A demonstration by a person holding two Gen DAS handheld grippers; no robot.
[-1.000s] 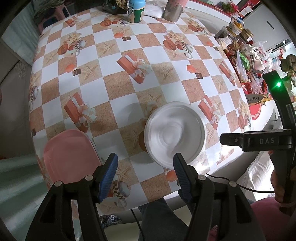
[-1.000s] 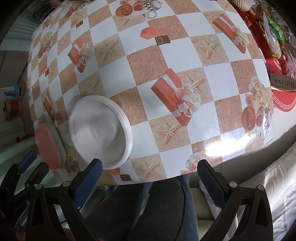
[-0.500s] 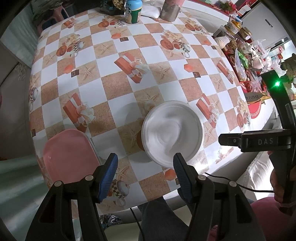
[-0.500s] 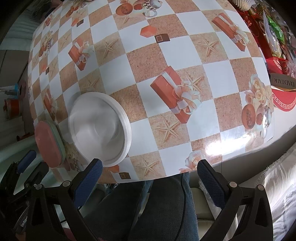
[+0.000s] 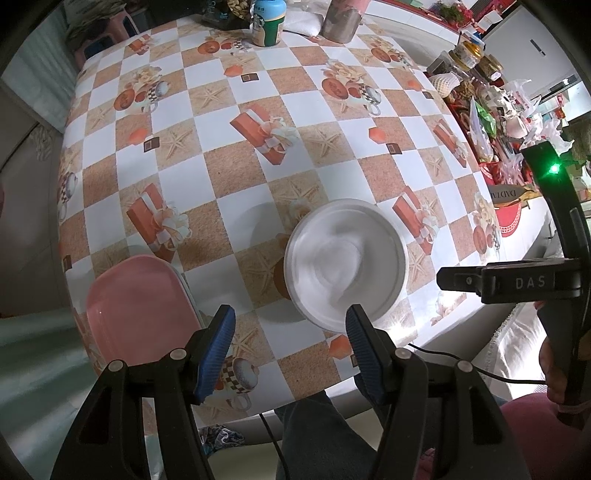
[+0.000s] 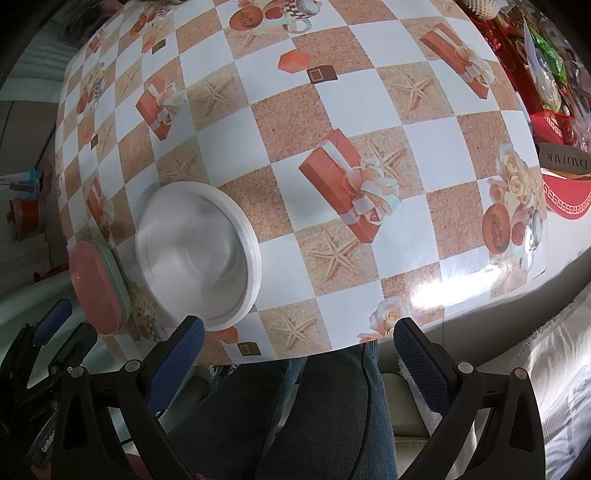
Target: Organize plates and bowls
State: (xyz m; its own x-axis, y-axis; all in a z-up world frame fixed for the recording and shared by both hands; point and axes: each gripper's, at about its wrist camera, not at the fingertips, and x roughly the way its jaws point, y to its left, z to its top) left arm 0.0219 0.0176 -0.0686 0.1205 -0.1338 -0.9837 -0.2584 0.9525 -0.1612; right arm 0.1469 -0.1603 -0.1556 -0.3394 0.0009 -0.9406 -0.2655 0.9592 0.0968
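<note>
A white bowl stack stands near the table's front edge; it also shows in the right wrist view. A pink plate lies on a pale green one at the front left corner, seen edge-on in the right wrist view. My left gripper is open and empty, above the front edge between plate and bowls. My right gripper is open and empty, off the table's front edge over the person's lap.
The checkered tablecloth covers the table. A green-white bottle and a grey cup stand at the far edge. Packets and jars crowd the right side. A red box sits at the right.
Both grippers have drawn back a little from the table; the bowls and plates appear slightly farther. Neither gripper has taken hold of anything.
</note>
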